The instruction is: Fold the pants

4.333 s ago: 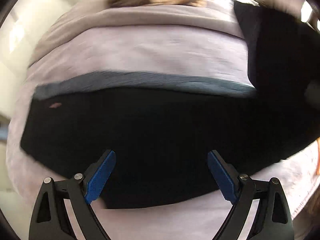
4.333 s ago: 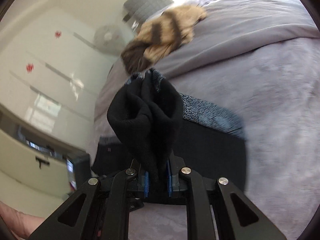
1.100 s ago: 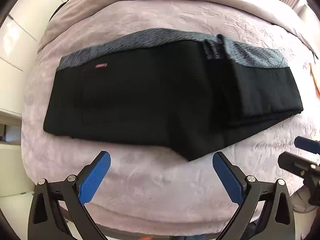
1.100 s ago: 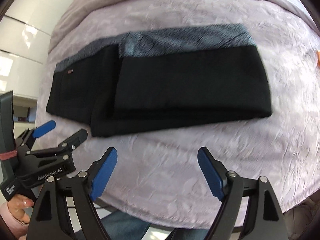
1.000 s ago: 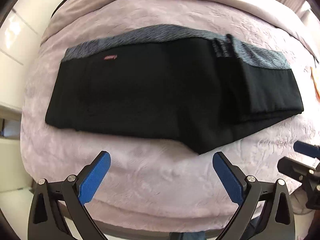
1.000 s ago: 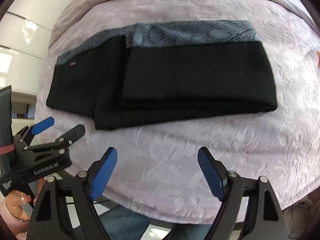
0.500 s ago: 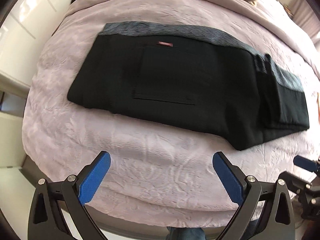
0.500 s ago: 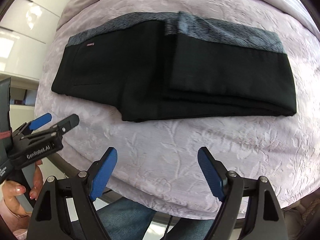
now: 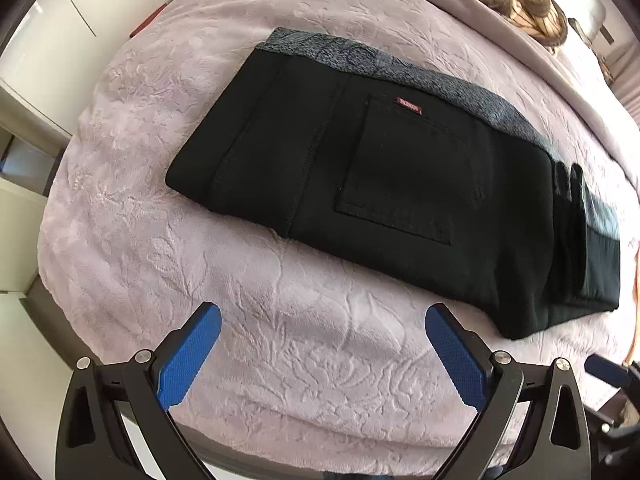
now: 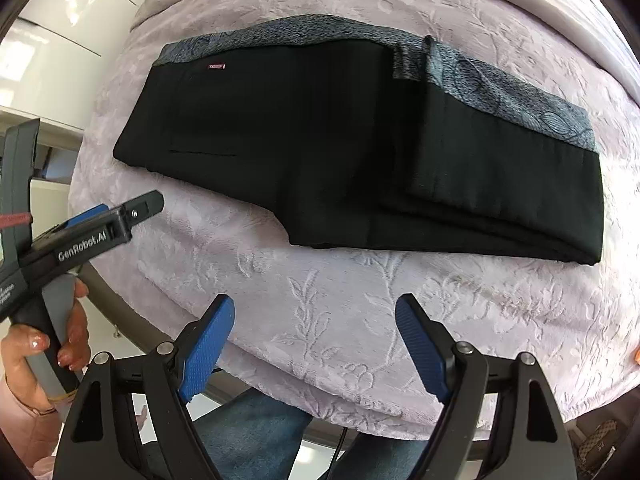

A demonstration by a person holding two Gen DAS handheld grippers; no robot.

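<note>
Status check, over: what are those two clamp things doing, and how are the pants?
Left hand-held gripper open, empty. Right hand-held gripper open, empty. Black pants flat on bed, leg end folded over; nothing in the way.

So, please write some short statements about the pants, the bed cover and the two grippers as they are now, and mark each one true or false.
1. The black pants lie on the lilac bed cover. True.
2. The right gripper is clamped on the pants. False: its jaws are open over bare cover, with nothing between them.
3. One end of the pants is folded over onto the rest. True.
4. The left gripper holds the grey waistband. False: its jaws are open, apart from the pants.
5. The small red label sits just below the waistband. True.
</note>
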